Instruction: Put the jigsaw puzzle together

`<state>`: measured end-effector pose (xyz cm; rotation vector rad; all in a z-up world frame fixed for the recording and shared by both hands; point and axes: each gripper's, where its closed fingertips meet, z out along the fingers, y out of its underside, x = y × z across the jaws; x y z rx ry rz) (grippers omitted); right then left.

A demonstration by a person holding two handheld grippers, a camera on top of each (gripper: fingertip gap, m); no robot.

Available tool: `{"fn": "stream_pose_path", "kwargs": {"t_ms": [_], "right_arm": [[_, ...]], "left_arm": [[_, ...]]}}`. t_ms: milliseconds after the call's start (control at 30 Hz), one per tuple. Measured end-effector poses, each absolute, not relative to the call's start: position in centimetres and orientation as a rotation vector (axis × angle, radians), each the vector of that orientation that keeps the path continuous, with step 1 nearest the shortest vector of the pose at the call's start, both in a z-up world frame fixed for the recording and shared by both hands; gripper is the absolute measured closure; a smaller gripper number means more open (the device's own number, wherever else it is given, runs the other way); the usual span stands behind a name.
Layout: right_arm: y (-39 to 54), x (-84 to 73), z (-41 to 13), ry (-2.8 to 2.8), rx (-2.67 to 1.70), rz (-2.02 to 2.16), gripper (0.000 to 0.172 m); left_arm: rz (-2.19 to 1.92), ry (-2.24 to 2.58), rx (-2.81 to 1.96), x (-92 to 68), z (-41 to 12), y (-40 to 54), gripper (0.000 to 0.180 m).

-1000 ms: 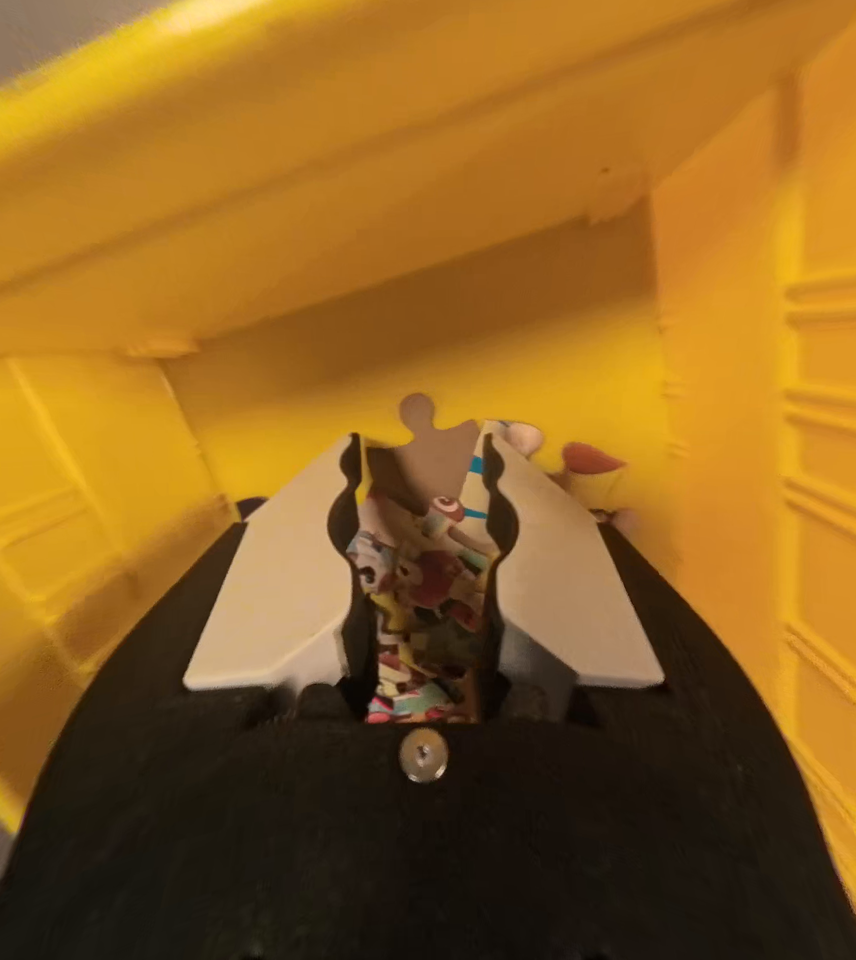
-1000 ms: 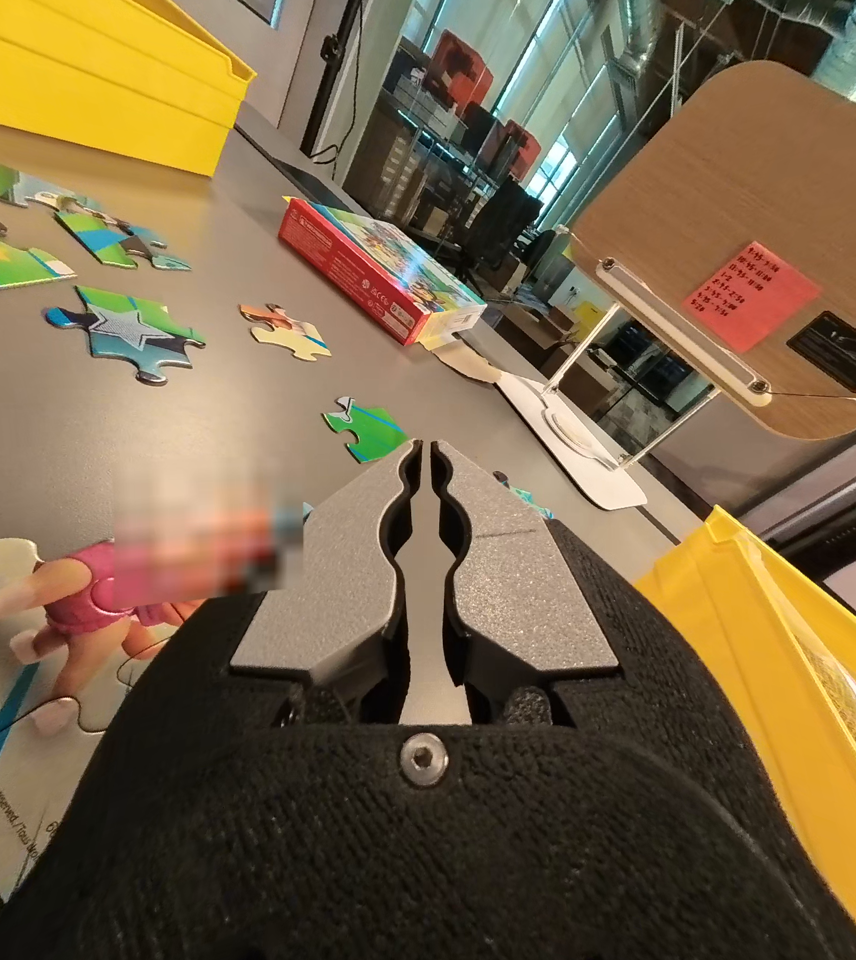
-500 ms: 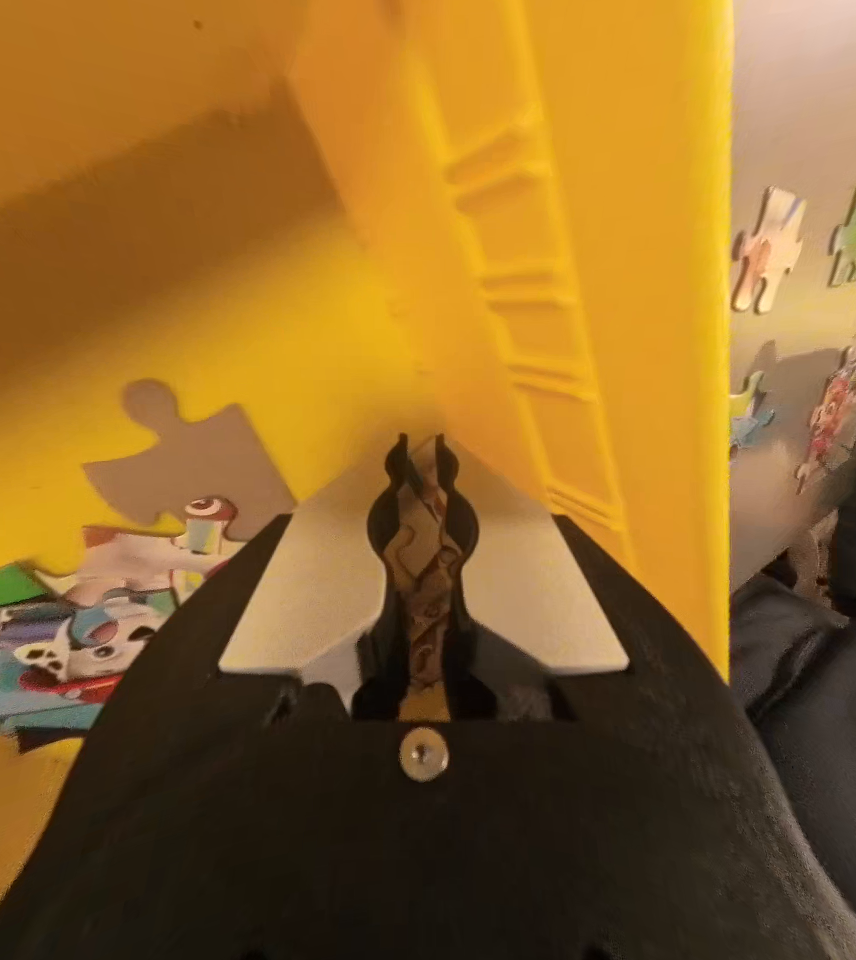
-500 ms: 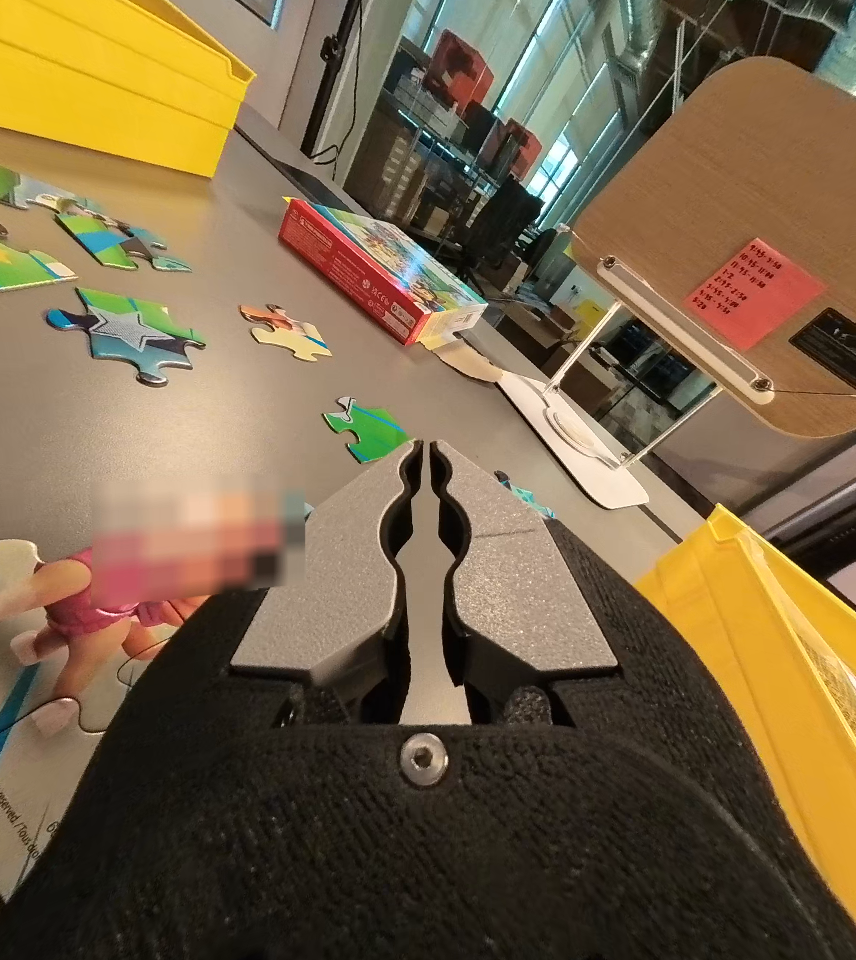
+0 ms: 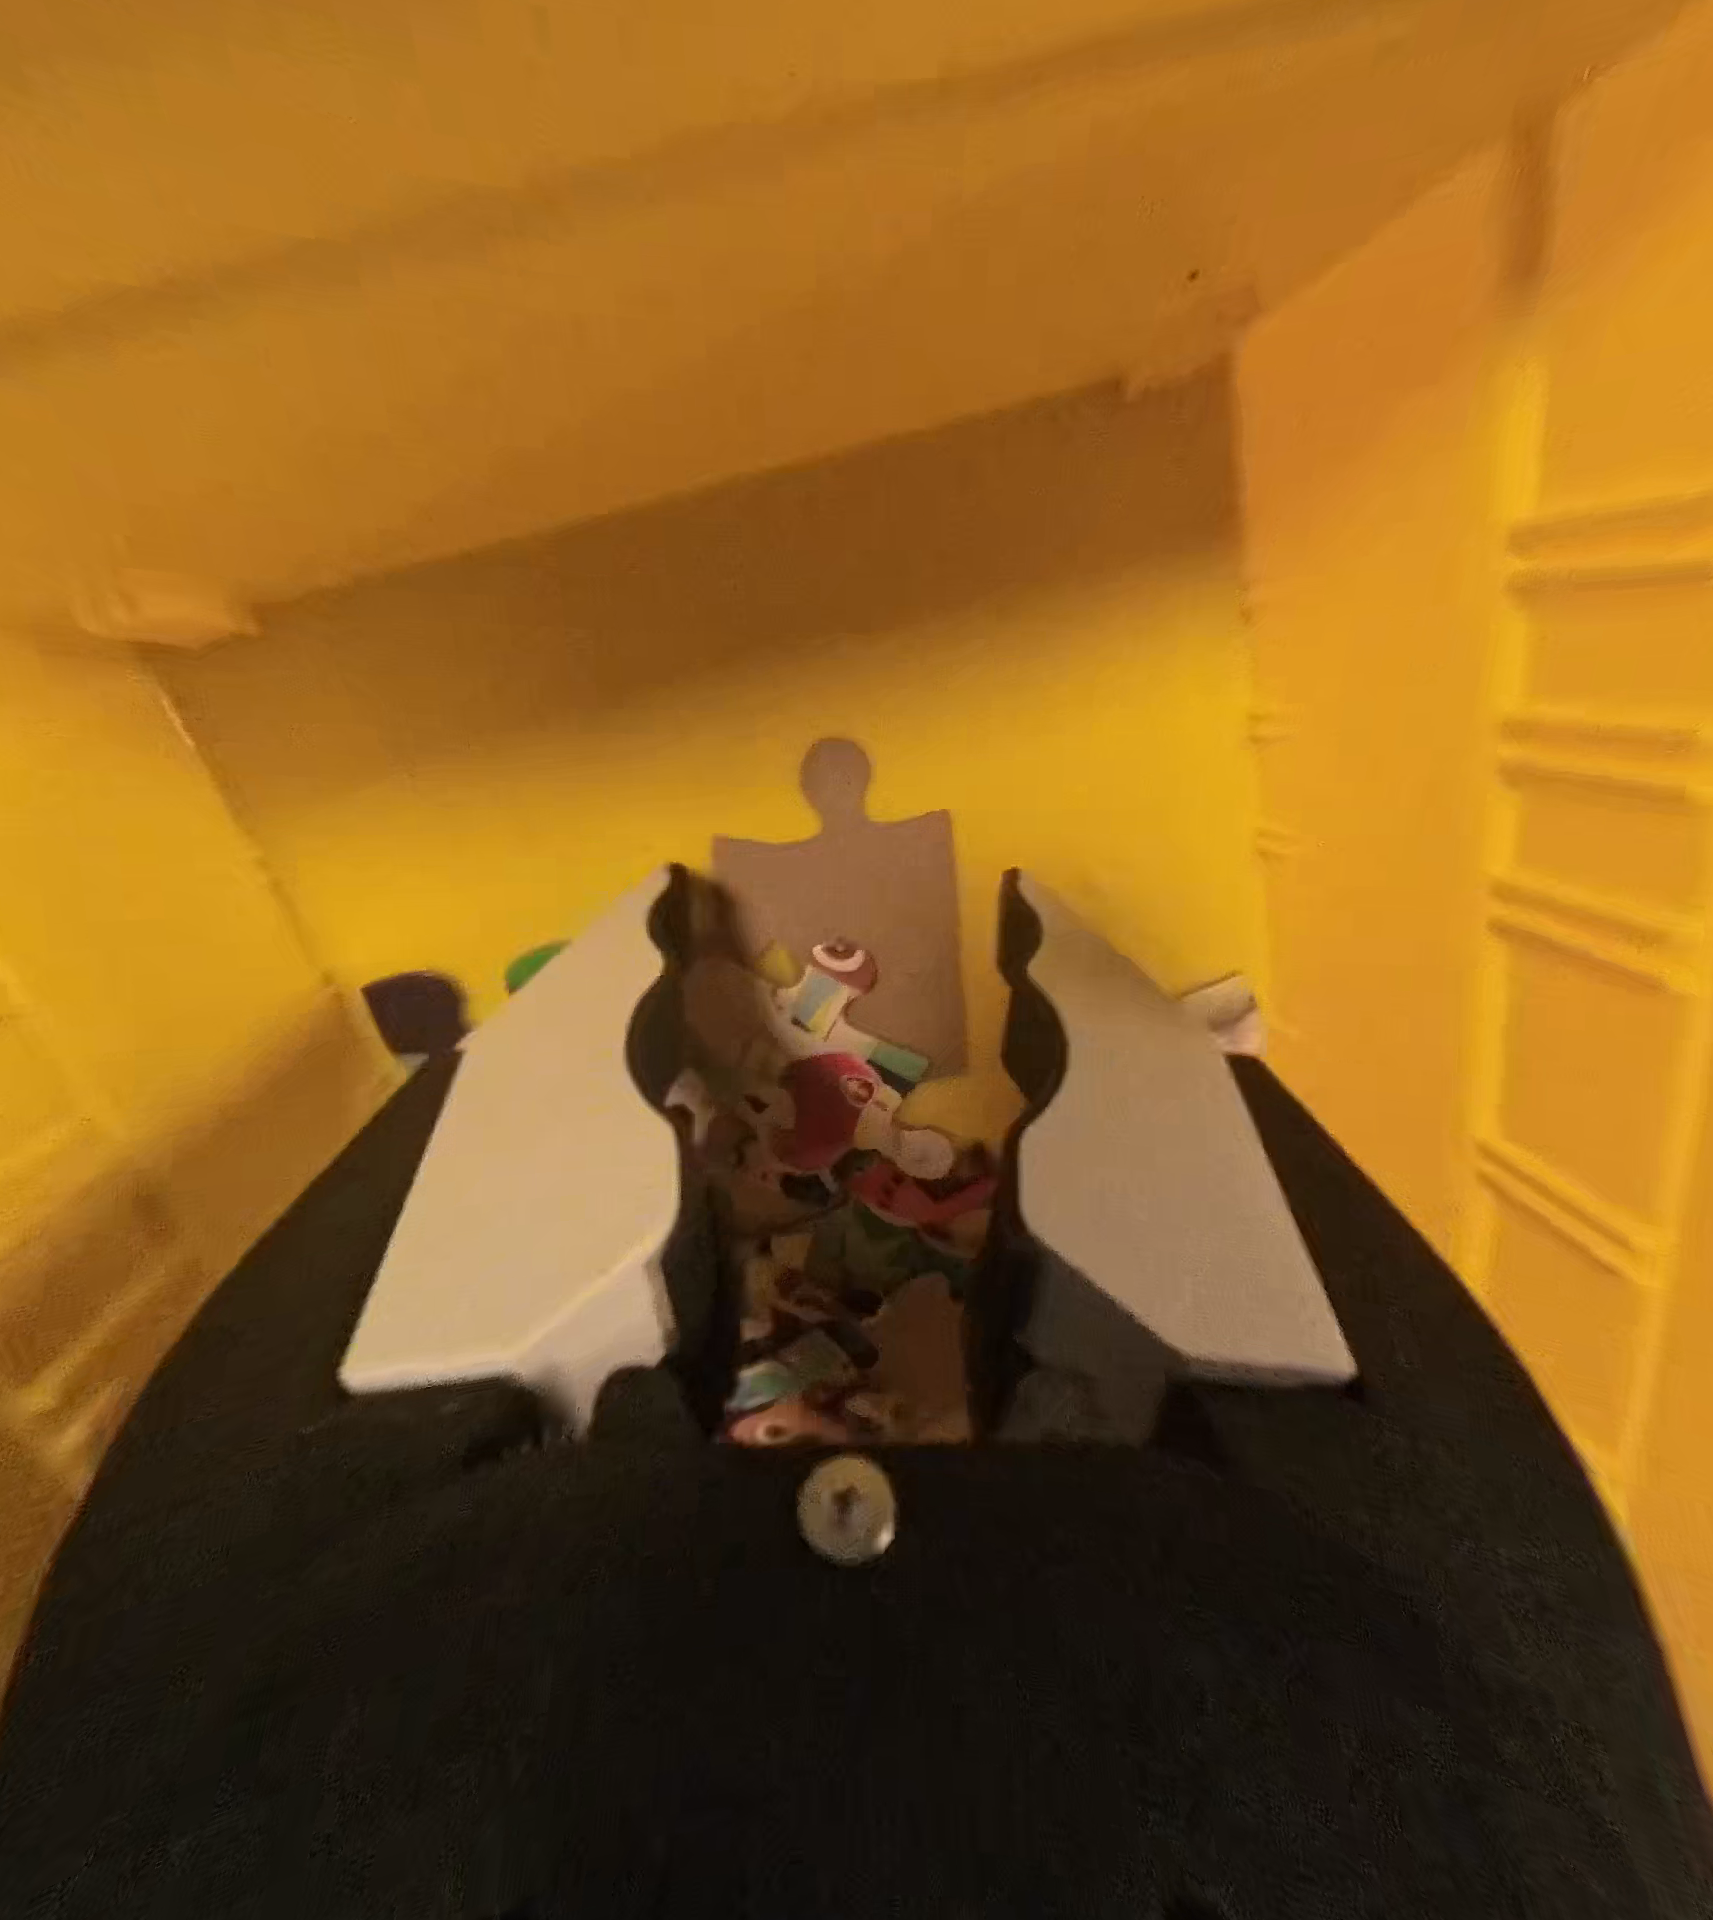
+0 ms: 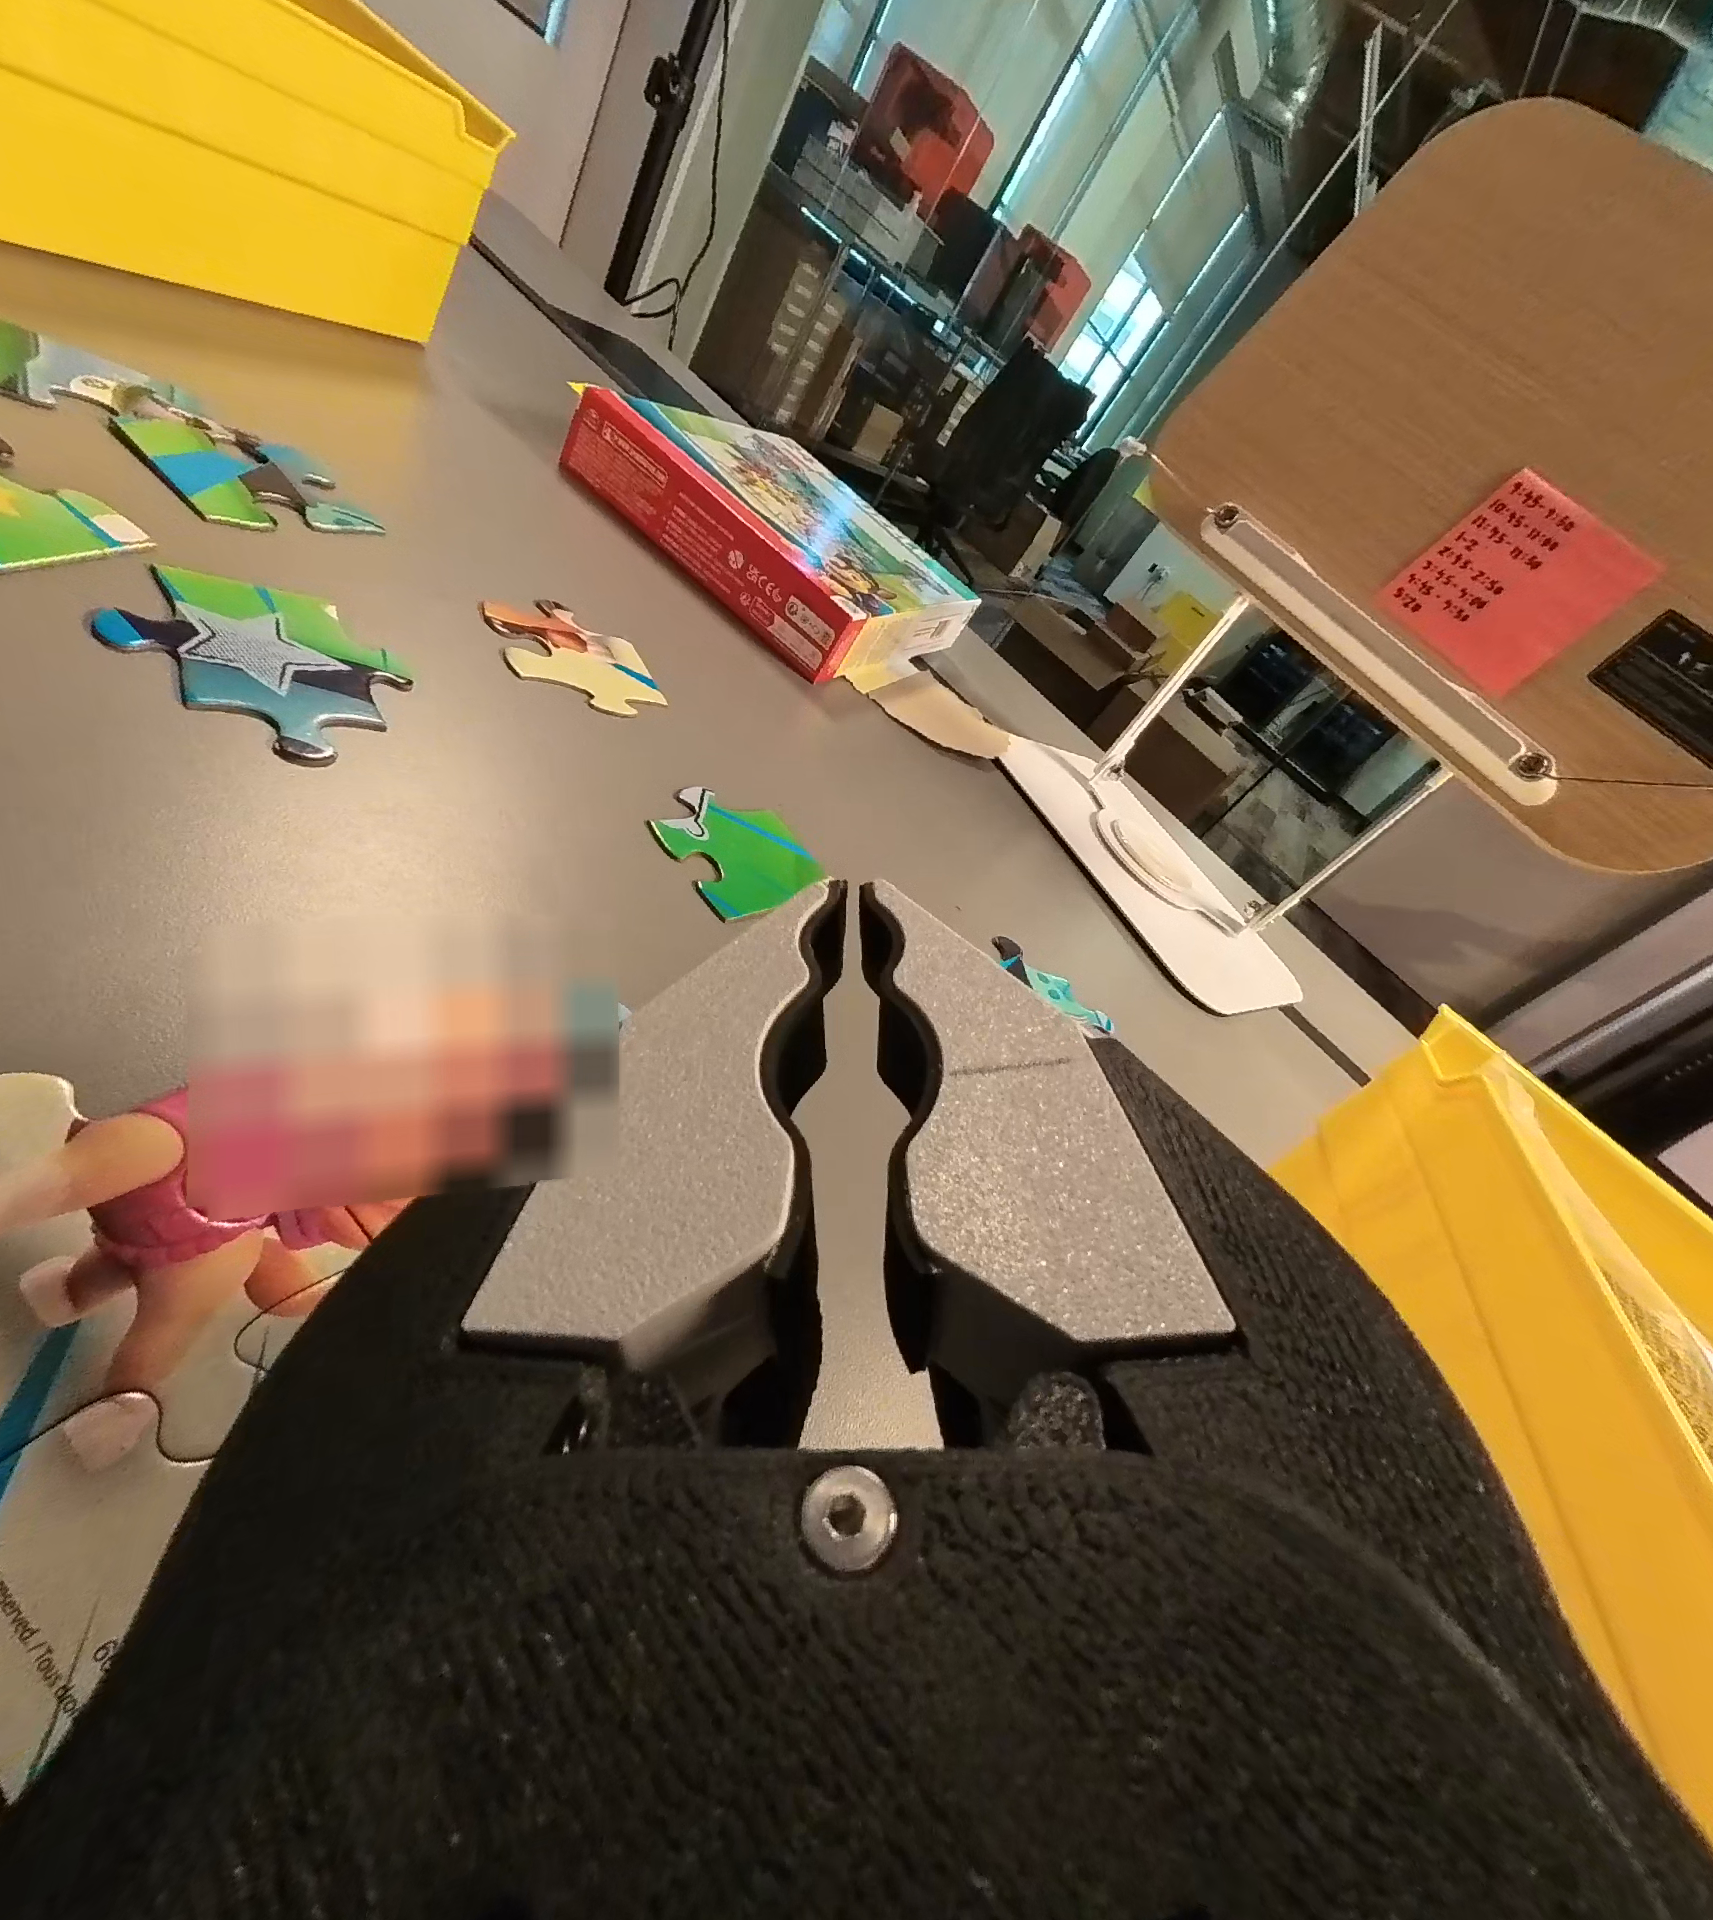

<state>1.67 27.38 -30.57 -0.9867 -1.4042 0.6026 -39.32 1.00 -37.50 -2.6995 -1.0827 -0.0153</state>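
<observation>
- My left gripper (image 5: 836, 883) is deep inside the yellow plastic bin (image 5: 1403, 727), fingers spread wide and gripping nothing. Beneath them lies the heap of colourful cardboard jigsaw pieces (image 5: 831, 1132), one face-down brown piece (image 5: 836, 894) leaning on the bin's far wall.
- Half a second ago these fingers were nearly together, beside the bin's side wall.
- My right gripper (image 6: 852, 896) is unchanged: fingers together, empty, low over the grey table (image 6: 208, 883), just beside a green jigsaw piece (image 6: 738, 862).
</observation>
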Motion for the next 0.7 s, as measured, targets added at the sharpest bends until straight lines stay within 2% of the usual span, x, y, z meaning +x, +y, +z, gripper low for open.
{"fn": "stream_pose_path", "kwargs": {"t_ms": [133,233,533,700], "right_arm": [[27.3,1.7,-30.6,-1.409,-0.984,0.6,0.172],[27.3,1.6,-30.6,-1.411,-0.984,0.6,0.172],[27.3,1.7,-30.5,-1.408,-0.985,0.61,0.172],[27.3,1.8,-30.5,-1.408,-0.985,0.615,0.172]], "left_arm": [[0.078,-1.085,-2.802,-38.6,-37.8,0.3,0.118],[0.086,-1.02,-2.805,-37.9,-37.7,1.0,0.135],[0.065,-0.893,-2.751,-37.1,-37.4,1.5,0.136],[-0.194,-0.922,-2.177,-37.1,-30.2,3.7,0.136]]}}
